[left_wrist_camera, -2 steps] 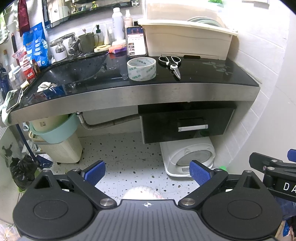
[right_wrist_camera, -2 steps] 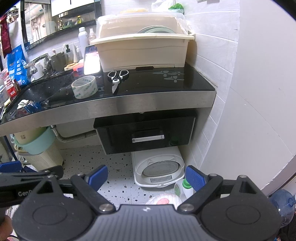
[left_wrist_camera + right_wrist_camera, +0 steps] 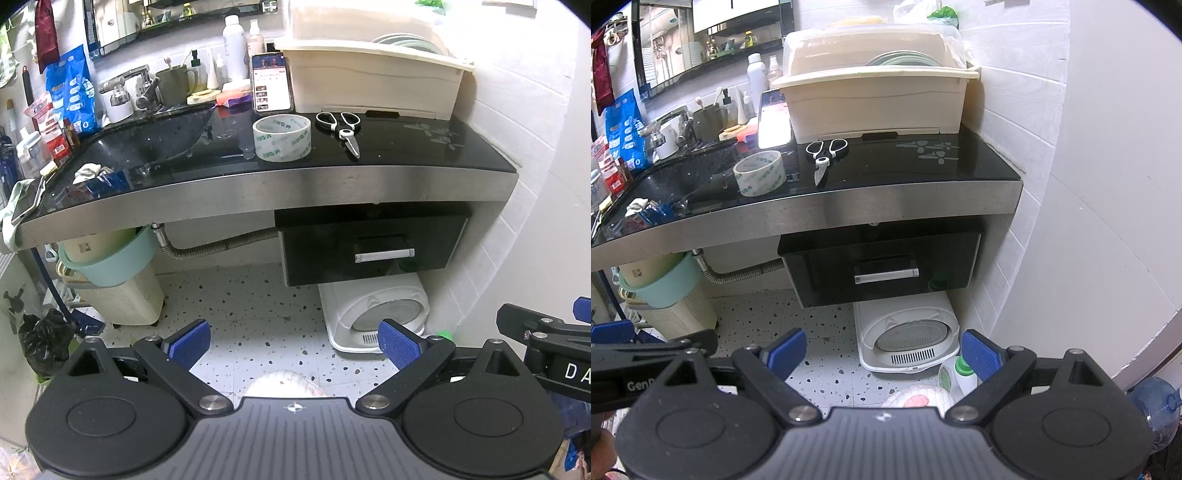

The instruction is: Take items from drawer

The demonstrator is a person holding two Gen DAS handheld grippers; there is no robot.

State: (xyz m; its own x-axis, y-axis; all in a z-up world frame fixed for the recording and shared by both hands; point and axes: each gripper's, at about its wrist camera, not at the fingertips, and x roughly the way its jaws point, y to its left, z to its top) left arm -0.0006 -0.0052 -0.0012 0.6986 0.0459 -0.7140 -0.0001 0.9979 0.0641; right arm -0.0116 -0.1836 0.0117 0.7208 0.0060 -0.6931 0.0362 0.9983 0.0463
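A black drawer [image 3: 373,251] with a silver handle [image 3: 384,254] hangs under the right end of the black counter; in the right wrist view the same drawer [image 3: 886,266] and its handle [image 3: 886,275] appear shut. On the counter lie a roll of clear tape [image 3: 281,137] [image 3: 760,172] and white-handled scissors [image 3: 341,127] [image 3: 825,153]. My left gripper [image 3: 295,345] is open, well back from the drawer and low over the floor. My right gripper [image 3: 884,350] is open too, with nothing between its blue pads.
A cream dish rack [image 3: 373,88] and a lit phone [image 3: 271,83] stand at the counter's back. The sink [image 3: 147,140] is to the left. Under the drawer sits a white appliance [image 3: 376,314]. A teal basin on a cream basket [image 3: 114,280] stands left; a green-capped bottle [image 3: 960,374] is near the wall.
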